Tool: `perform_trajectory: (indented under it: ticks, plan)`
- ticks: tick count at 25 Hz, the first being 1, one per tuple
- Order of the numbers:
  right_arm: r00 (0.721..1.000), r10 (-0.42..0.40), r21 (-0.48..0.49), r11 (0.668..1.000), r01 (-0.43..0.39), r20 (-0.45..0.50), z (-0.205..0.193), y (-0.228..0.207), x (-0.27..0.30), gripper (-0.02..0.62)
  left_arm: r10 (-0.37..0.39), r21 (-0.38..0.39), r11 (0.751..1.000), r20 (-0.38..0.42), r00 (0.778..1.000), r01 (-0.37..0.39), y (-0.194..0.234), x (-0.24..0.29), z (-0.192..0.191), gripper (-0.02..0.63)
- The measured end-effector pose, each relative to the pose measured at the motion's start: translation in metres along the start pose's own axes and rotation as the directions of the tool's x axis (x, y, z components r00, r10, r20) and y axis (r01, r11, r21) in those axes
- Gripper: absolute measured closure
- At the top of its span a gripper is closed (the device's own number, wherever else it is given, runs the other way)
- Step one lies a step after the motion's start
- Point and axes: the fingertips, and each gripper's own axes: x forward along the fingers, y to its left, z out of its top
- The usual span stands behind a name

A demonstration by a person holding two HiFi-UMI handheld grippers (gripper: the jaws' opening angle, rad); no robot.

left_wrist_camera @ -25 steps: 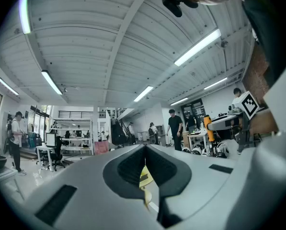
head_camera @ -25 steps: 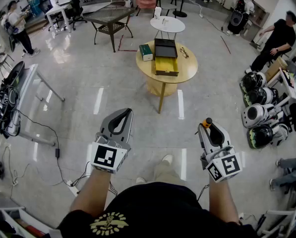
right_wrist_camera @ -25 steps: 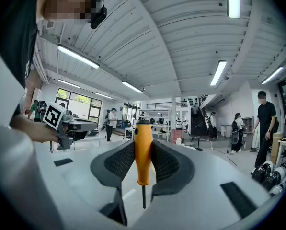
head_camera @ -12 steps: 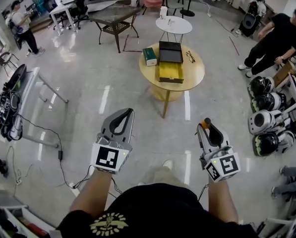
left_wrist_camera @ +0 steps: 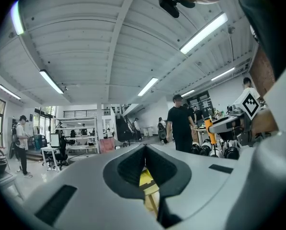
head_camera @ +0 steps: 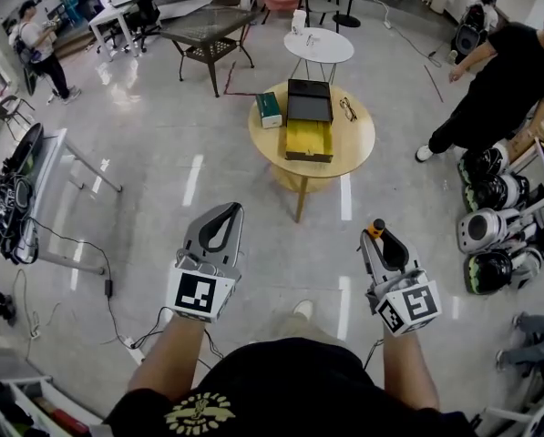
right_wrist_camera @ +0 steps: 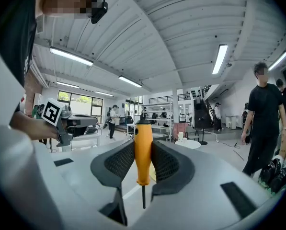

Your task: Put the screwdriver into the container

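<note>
Upper centre of the head view: a round wooden table (head_camera: 349, 148), well apart from both grippers across open floor. At its middle, the container (head_camera: 308, 140), a yellow open tray with a black part just behind it, mouth upward, probably so as to take things dropped in from above. Lower left of the frame: the left gripper (head_camera: 219, 235), jaws drawn together on nothing, seemingly just carried along as the spare. Lower right: the right gripper (head_camera: 381, 237), clamped on the screwdriver (right_wrist_camera: 143, 150) by its orange handle. Handle end poking out past the jaw tips, thin shaft pointing back toward the hand. Gripped mid-handle, likely to keep it steady while carried. Not yet in the container; judged to be at the carrying stage, with the approach to the table remaining.
</note>
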Motion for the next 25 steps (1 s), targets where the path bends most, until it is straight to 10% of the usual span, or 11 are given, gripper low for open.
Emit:
perform_trajectory:
  ticks: [25]
  plan:
    - [0.994, 0.113, 0.026, 0.993, -0.113, 0.007, 0.0, -0.126, 0.058, 0.471, 0.048, 0.034, 0.998, -0.114, 0.992, -0.044, -0.028, 0.12, -0.013, 0.588]
